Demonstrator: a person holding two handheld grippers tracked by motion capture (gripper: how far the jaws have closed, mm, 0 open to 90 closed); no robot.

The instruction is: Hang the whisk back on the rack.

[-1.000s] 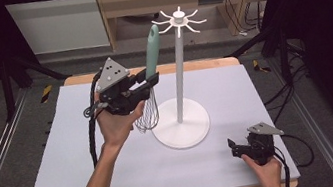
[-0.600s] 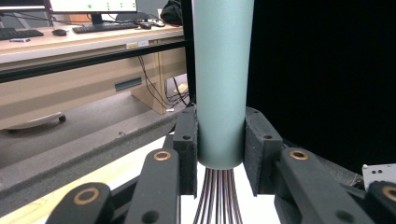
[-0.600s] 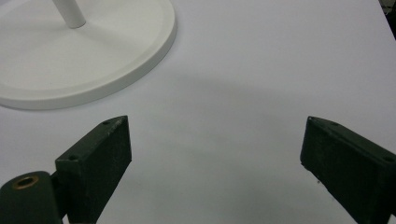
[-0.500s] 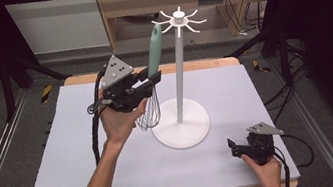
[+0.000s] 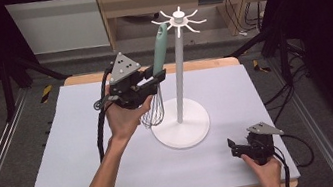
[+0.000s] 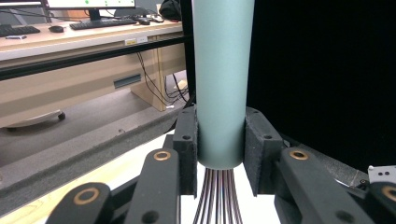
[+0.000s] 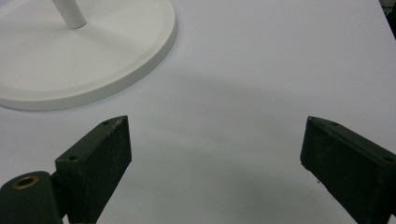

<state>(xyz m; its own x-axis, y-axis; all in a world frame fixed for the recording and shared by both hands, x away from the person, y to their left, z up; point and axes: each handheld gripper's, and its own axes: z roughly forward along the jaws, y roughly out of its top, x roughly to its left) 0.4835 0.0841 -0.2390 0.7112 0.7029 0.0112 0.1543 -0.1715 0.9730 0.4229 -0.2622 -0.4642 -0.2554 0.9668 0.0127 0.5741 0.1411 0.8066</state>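
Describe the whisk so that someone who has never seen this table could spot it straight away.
Find the tall white stand on the pale table. Just left of its pole, the left gripper holds the whisk upright. It is the one thing with a pale green handle, and dark wire loops hang below the fingers.

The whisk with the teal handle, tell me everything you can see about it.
The whisk with the teal handle has a smooth, matte, rounded handle and a balloon of thin dark metal wires below it. It is held nearly upright, handle up, tilted slightly toward the white rack's hooks, wires hanging above the white table cover. The left gripper is shut on the handle's lower end, one black pad on each side. The handle's top is close to a hook; whether they touch is unclear.
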